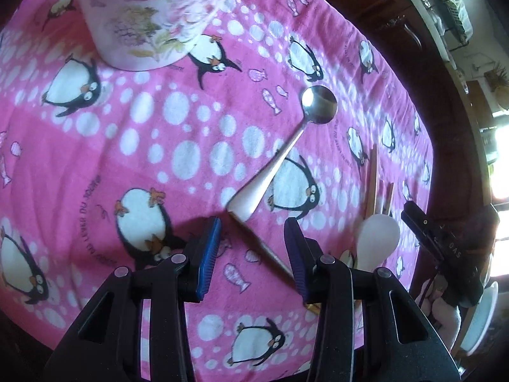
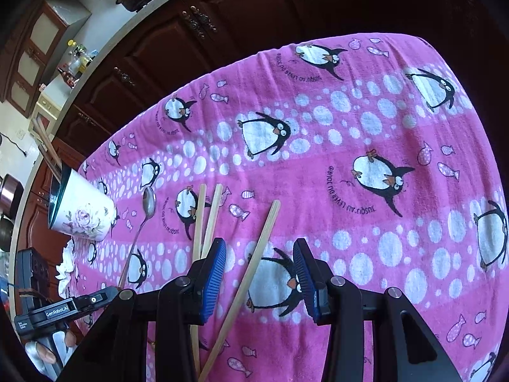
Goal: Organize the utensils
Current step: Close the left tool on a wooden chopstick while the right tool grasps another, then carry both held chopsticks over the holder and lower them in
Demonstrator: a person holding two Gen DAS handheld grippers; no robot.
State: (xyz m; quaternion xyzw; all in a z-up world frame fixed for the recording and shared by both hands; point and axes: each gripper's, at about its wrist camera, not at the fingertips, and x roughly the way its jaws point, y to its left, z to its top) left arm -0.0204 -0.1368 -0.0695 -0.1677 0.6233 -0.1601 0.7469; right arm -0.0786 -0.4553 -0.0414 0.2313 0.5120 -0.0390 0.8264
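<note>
A metal spoon point(image 1: 288, 151) lies on the pink penguin cloth point(image 1: 159, 146), bowl away from me; it also shows in the right wrist view point(image 2: 147, 207). My left gripper point(image 1: 253, 248) is open above the spoon's handle end, where another thin handle point(image 1: 270, 254) runs between the fingers. A white spoon point(image 1: 378, 238) and wooden chopsticks point(image 1: 373, 178) lie to its right. A floral cup point(image 1: 149, 16) stands at the far left, holding chopsticks in the right wrist view point(image 2: 81, 211). My right gripper point(image 2: 259, 273) is open over one chopstick point(image 2: 251, 273); two more chopsticks point(image 2: 206, 219) lie left of it.
Dark wooden cabinets point(image 2: 222, 31) and a counter with pots and bottles stand beyond the table's far edge. The cloth point(image 2: 381, 127) spreads wide to the right of the chopsticks. The other gripper's body point(image 2: 60, 312) shows at the lower left of the right wrist view.
</note>
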